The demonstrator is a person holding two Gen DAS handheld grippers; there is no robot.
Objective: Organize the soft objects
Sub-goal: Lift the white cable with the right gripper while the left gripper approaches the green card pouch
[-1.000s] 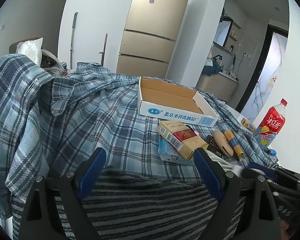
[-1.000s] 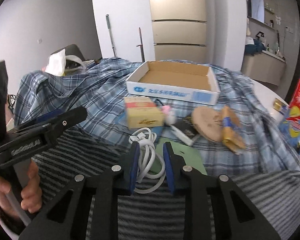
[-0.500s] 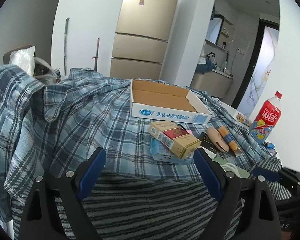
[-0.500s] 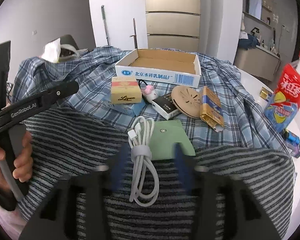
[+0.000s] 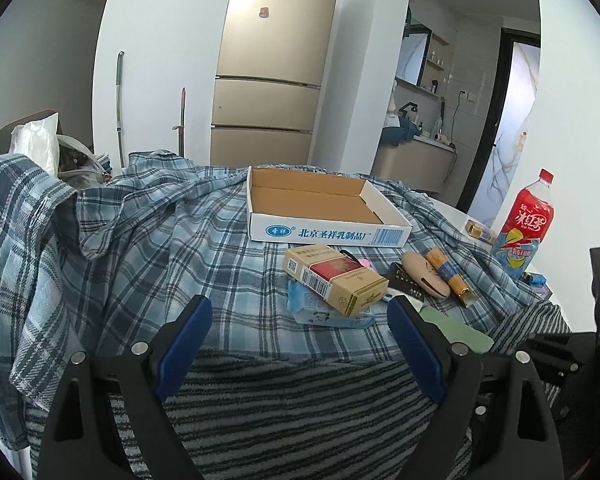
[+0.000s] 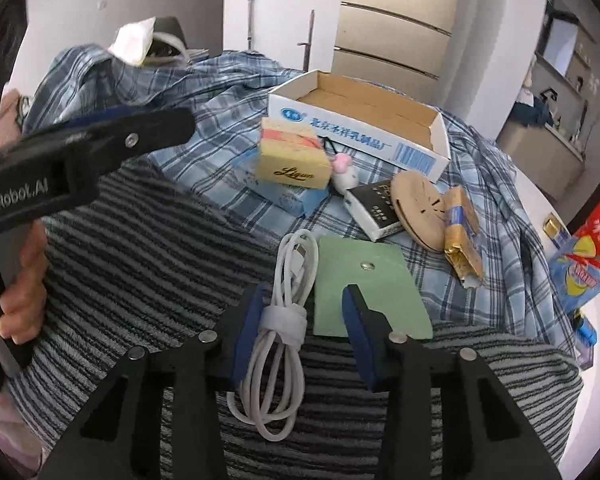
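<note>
A blue plaid shirt [image 5: 140, 240] [image 6: 228, 92] covers the table under a grey striped cloth [image 5: 300, 400] [image 6: 148, 264] at the front. My left gripper [image 5: 300, 320] is open and empty above the striped cloth; it also shows at the left of the right wrist view [image 6: 100, 140]. My right gripper [image 6: 302, 300] is open, its fingers on either side of a coiled white cable [image 6: 284, 320] lying on the striped cloth, beside a green pouch [image 6: 368, 280].
An empty cardboard tray [image 5: 320, 204] [image 6: 364, 116] sits on the shirt. In front lie a cigarette carton [image 5: 332, 276] [image 6: 292, 156], a tissue pack [image 5: 324, 312], a black box [image 6: 376, 208], a round wooden disc [image 6: 420, 208] and a gold packet [image 6: 464, 236]. A red bottle [image 5: 524, 224] stands right.
My right gripper has opened and drawn back and lower, so the cable now lies between its fingers. The left gripper has barely moved and stays open.
</note>
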